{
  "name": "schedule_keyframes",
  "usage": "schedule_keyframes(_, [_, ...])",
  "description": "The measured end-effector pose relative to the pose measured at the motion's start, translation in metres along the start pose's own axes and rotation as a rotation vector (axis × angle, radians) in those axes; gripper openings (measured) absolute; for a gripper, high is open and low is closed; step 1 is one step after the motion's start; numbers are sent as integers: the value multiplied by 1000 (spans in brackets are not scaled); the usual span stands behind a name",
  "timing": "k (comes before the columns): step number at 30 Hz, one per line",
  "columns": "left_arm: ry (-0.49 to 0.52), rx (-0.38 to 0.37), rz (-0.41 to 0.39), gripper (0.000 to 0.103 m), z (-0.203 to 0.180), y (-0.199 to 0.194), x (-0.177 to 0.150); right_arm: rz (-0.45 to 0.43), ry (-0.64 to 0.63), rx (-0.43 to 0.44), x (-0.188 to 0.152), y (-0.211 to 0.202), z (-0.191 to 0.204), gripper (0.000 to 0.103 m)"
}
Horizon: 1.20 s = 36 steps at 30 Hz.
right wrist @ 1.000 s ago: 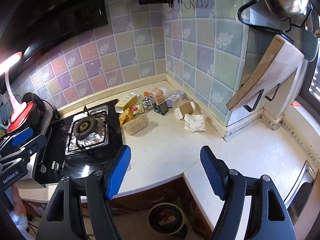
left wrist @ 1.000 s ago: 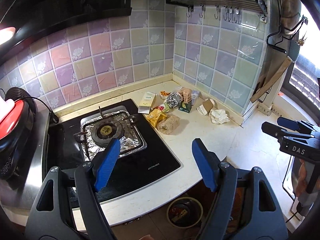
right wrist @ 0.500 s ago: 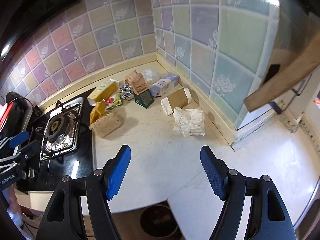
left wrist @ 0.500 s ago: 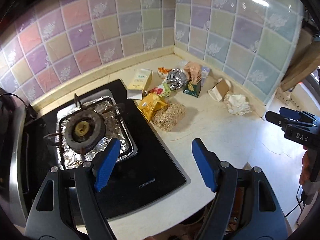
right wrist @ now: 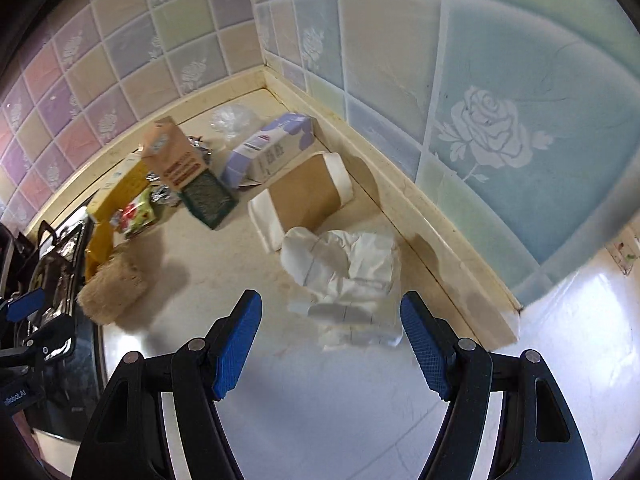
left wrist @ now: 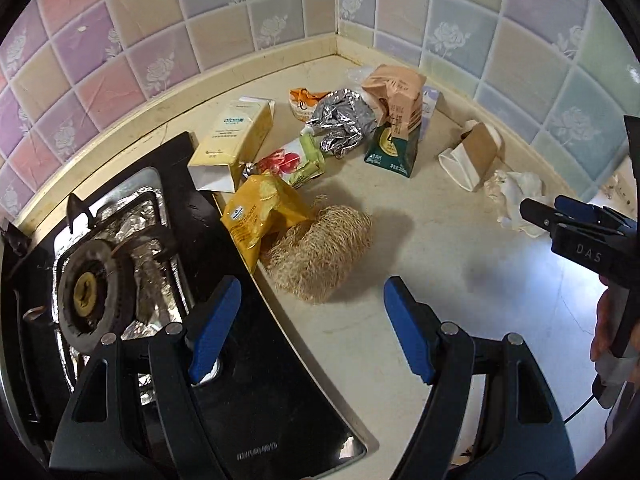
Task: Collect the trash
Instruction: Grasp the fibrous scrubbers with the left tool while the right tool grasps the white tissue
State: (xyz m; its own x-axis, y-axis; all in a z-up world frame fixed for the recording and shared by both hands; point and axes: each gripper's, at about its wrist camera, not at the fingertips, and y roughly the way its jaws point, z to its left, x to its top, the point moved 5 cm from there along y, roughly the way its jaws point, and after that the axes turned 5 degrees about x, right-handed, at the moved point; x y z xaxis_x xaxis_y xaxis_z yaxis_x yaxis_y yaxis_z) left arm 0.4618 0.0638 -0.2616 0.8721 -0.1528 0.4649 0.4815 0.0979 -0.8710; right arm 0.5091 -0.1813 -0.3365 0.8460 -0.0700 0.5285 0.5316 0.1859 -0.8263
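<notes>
Between my right tongs (right wrist: 331, 344) lies the crumpled tissue (right wrist: 344, 276), just ahead of the pads, not touched yet. Right tongs wide, holding nothing. Left tongs (left wrist: 308, 326) also wide and empty, hanging over the seam where the stove (left wrist: 132, 248) meets the desk (left wrist: 460, 304).

Progress: nothing collected as far as I can see. All the trash sits on the desk, bunched toward the tiled corner. No bin in either view, so I can't say where it goes.

Ahead of the left tongs, nearest first: loofah (left wrist: 320, 254), just beyond the tips; yellow bag (left wrist: 260, 216) touching it on the stove side, hanging over the stove edge; red-green wrapper (left wrist: 292, 162) behind that; yellow box (left wrist: 236, 142) further back, one end over the stove edge; foil wad (left wrist: 340, 120); orange wrapper (left wrist: 304, 100) at the back; tan carton (left wrist: 396, 96) propped on the green carton (left wrist: 394, 148).

Ahead of the right tongs, beyond the tissue: paper cup (right wrist: 304, 196) on its side, touching the tissue's far edge; purple box (right wrist: 272, 148) behind it near the wall; clear plastic (right wrist: 232, 120) deep in the corner.

My guess: step in hand is the first picks, tissue for the right, loofah for the left. Everything else still to go, so the task is barely begun.
</notes>
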Motion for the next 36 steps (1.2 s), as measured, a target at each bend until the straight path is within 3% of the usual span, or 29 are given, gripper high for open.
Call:
schedule_keyframes(10, [-48,-7,82,71,-8,47,15,38,-22,-7,14,50,-10,73])
schedule_keyframes(15, [-44,-5,120,54,-16,62,16,49,-47,-15,12,58,-11,62])
schedule_keyframes(19, [-51,-8,99,48,-17,65,21,34,-65,-13,14,58,-10,57])
schedule_keyframes(21, [-56,-15,80,39,-18,64,23,27,-82,-22,14,57,-8,53])
schedule_keyframes(24, [-66,-30,61,29,-17,60,25,-1,-99,-28,13,48,-4,42])
schedule_keyframes(28, [-81,-49,53,23,-17,53,23,-8,-106,3,12,38,4,26])
schedule_keyframes(36, [-117,-115,-21,20,-13,3,22,-15,-106,74,-2,7,23,21])
